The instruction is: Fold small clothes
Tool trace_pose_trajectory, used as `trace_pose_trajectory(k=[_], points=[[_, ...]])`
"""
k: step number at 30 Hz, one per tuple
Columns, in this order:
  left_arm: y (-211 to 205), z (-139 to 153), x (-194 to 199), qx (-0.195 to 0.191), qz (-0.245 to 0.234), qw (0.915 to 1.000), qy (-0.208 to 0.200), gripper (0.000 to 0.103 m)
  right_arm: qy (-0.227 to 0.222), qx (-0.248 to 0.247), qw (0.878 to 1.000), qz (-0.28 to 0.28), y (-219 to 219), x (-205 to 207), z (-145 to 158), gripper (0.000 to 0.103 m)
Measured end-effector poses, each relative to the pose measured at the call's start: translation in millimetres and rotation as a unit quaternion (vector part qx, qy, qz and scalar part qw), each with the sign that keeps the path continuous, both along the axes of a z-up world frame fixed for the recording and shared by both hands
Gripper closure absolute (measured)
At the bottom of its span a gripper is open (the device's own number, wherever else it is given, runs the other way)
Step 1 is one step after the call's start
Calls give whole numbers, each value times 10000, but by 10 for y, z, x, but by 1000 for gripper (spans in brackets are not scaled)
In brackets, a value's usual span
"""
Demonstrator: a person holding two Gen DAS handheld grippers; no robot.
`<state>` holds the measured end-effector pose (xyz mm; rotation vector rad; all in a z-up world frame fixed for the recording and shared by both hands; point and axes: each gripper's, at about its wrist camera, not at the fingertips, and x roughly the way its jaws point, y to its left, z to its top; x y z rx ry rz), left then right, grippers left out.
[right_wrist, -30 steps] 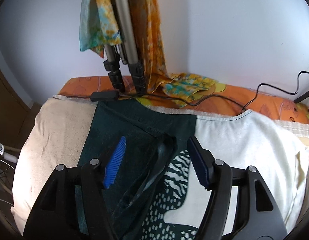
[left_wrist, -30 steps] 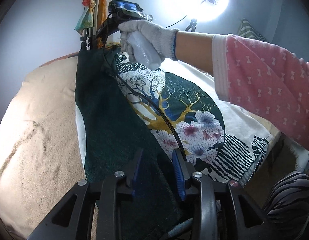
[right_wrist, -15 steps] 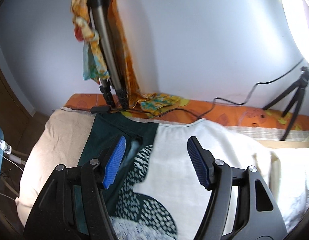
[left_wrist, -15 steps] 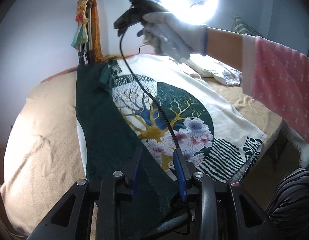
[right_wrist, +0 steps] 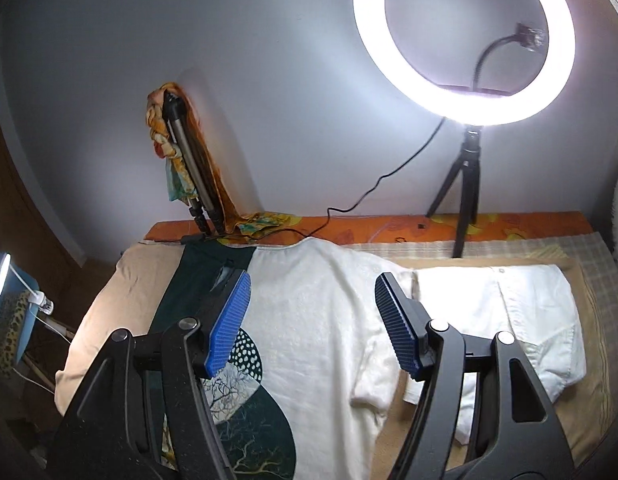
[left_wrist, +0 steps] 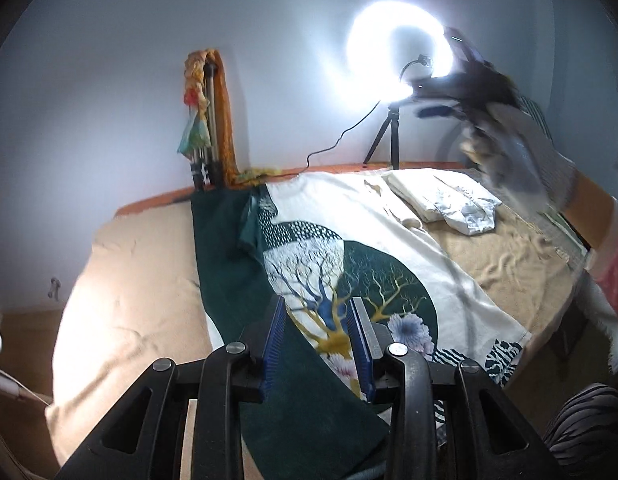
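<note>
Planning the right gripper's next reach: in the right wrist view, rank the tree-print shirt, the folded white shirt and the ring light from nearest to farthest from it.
1. Tree-print shirt, directly beneath the right gripper.
2. Folded white shirt, to the right.
3. Ring light, by the far wall.

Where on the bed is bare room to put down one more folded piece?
Free: the beige blanket left of the T-shirt's dark green folded panel, and the strip between the printed T-shirt and the bed's right edge. Crowded: the far right corner, where a folded white shirt lies.
</note>
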<state>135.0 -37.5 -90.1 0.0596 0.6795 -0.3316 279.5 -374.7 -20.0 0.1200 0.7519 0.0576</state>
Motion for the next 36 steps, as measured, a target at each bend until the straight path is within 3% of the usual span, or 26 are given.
trace_pose_trajectory(k=[8,13,19,22,29,36], points=[[-21,-47,205,-357,125,9982,465,71,38,261,9996,33,-435,-508,-116,35],[-509,-172,120,-130,-175,9986,486,71,348,494,9982,-13,-660,-615,-462,35],[-1299,-642,17,-131,-707,9945,763,71,627,791,9949,-59,-988,-748,-712,35],[-1705,-864,-27,-24,-1036,9908,869,71,666,732,9950,-87,-1162,-844,-712,39],[-2253,-1084,-96,-285,-1587,9797,1191,72,691,651,9955,-21,-1387,-893,-650,43],[-2639,-1207,-190,107,-1881,9746,1210,65,626,491,9968,7,-1586,-974,-421,44]])
